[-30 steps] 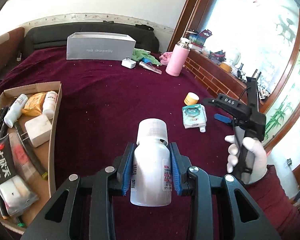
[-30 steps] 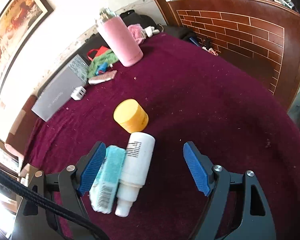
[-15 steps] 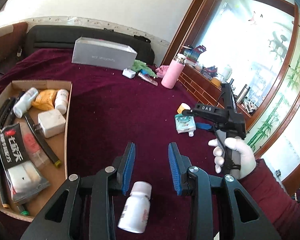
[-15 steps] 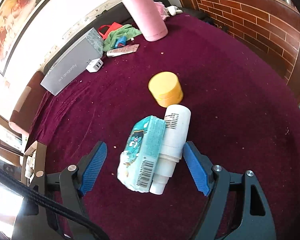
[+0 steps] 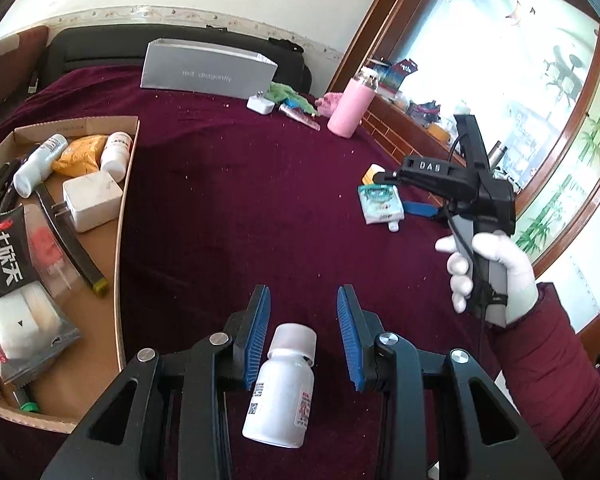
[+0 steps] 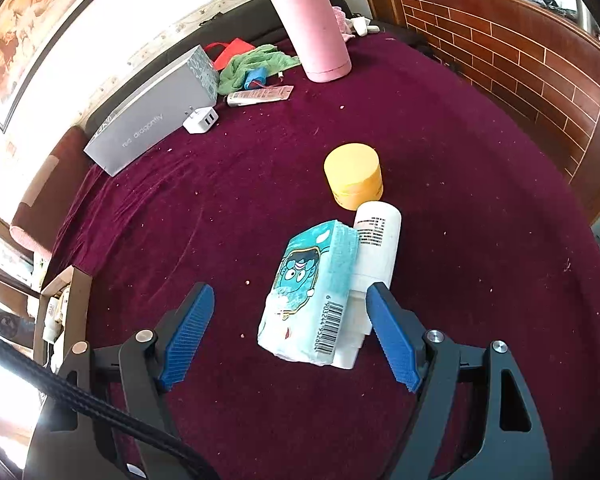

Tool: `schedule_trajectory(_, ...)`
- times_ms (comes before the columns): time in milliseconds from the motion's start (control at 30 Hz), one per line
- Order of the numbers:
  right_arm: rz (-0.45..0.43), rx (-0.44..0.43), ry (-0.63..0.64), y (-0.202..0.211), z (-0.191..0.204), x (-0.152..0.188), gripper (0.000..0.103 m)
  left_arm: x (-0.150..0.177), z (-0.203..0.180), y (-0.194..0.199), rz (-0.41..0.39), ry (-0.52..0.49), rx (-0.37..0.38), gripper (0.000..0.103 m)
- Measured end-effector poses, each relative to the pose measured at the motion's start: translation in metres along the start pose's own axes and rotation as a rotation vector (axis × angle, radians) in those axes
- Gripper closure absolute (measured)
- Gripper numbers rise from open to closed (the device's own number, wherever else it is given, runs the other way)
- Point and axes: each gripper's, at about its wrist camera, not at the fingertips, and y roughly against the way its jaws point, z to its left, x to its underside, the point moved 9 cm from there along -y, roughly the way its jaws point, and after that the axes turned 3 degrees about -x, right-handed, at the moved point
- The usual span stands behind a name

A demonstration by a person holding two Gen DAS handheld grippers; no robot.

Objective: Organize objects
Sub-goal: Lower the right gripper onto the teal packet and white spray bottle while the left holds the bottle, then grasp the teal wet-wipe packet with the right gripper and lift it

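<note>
Hovering right claw (image 6: pixel 290 330) wide over tissue pack (image 6: pixel 306 294) and white tube (image 6: pixel 374 258), yellow jar (image 6: pixel 354 174) at 12 | left claw (image 5: pixel 303 334) narrow, empty, pill bottle (image 5: pixel 282 386) loose beneath | step: pick-up | next: centre on one item, close, carry to box (image 5: pixel 124 216).

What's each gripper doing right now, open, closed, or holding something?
Left gripper: open, white pill bottle lying loose between its jaws.
Right gripper: open around the tissue pack, holding nothing.

Left hand-held gripper (image 5: pixel 303 332) angled down, jaws apart. Right hand-held gripper (image 6: pixel 290 334) angled down, jaws wide; gloved hand (image 5: pixel 490 272) grips handle.
</note>
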Motion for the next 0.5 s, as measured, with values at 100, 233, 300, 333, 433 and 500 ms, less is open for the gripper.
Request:
schedule_trajectory(100, 0.017, -0.022, 0.001, -0.005, 0.005, -0.001, 0.028, 0.005, -0.002, -0.002, 0.016, -0.003, 0.000, 0.073)
schedule_trajectory(233, 0.034, -0.031, 0.041, -0.012, 0.020, -0.001, 0.036, 0.010, -0.001, -0.003, 0.028, -0.003, -0.012, 0.072)
schedule_trajectory(300, 0.040, -0.011, 0.060, -0.018, 0.027, -0.003, 0.036, 0.013, 0.002, -0.005, 0.041, 0.003, -0.021, 0.072)
schedule_trajectory(333, 0.042, -0.007, 0.065, -0.020, 0.028, -0.003, 0.036, 0.016, 0.003, -0.006, 0.053, 0.003, -0.026, 0.072)
schedule_trajectory(433, 0.055, 0.031, 0.099, -0.028, 0.034, -0.006, 0.036, 0.025, 0.001, -0.011, 0.082, -0.016, -0.040, 0.071)
schedule_trajectory(500, 0.065, 0.056, 0.123, -0.034, 0.038, -0.007, 0.037, 0.030, -0.001, -0.015, 0.100, -0.037, -0.053, 0.071)
